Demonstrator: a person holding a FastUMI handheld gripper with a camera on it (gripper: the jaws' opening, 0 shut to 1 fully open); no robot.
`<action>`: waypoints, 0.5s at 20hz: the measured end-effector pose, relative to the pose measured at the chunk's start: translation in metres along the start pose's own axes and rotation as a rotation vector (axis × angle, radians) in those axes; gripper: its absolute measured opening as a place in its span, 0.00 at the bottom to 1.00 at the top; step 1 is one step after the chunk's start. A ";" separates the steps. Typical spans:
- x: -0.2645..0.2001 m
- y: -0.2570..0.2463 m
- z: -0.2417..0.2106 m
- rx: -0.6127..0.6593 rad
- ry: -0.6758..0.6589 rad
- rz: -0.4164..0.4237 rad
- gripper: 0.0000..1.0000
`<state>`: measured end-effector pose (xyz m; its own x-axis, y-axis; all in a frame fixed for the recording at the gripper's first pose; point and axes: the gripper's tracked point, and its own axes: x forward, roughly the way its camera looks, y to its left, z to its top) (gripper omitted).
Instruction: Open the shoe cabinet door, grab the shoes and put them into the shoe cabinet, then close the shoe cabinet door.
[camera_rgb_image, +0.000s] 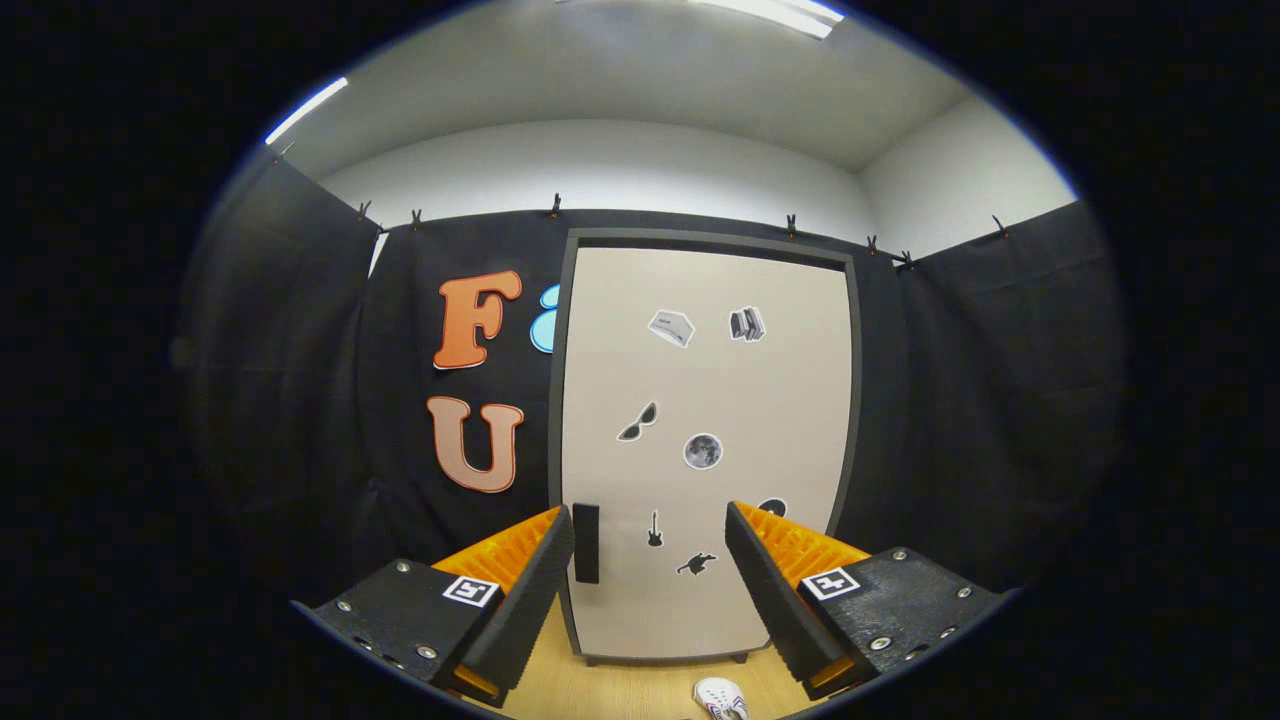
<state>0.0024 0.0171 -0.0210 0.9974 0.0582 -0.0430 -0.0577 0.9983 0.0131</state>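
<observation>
While the tool (650, 560) is held up in front of the shoe cabinet (705, 450), its two fingers stand wide apart and hold nothing. There is open room between the fingers, and more open room between them and the cabinet beyond. The cabinet stands straight ahead, on a light wooden floor (600, 690). Its door (760, 400) is shut, so what is inside cannot be seen. The door is pale and flat, with a dark frame all around it. Small stickers are stuck on it, such as sunglasses, a moon, a guitar and some books. A dark handle (586, 543) runs up and down near the door's left edge, just beside the tip of the left finger. The right finger's tip reaches in front of the door's lower right part. A white shoe (720, 697) with a bit of color on it lies on the floor below the cabinet, low down between the two fingers and nearer the right one. Black cloth (950, 400) hangs on both sides of the cabinet and behind it, with a white wall (600, 165) above.
</observation>
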 end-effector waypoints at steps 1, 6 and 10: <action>0.000 0.001 -0.001 0.001 0.002 0.002 0.94; 0.003 0.008 -0.008 0.001 0.011 0.018 0.95; 0.009 0.018 -0.020 0.001 0.029 0.031 0.95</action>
<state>0.0097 0.0361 -0.0412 0.9935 0.0892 -0.0711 -0.0883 0.9960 0.0158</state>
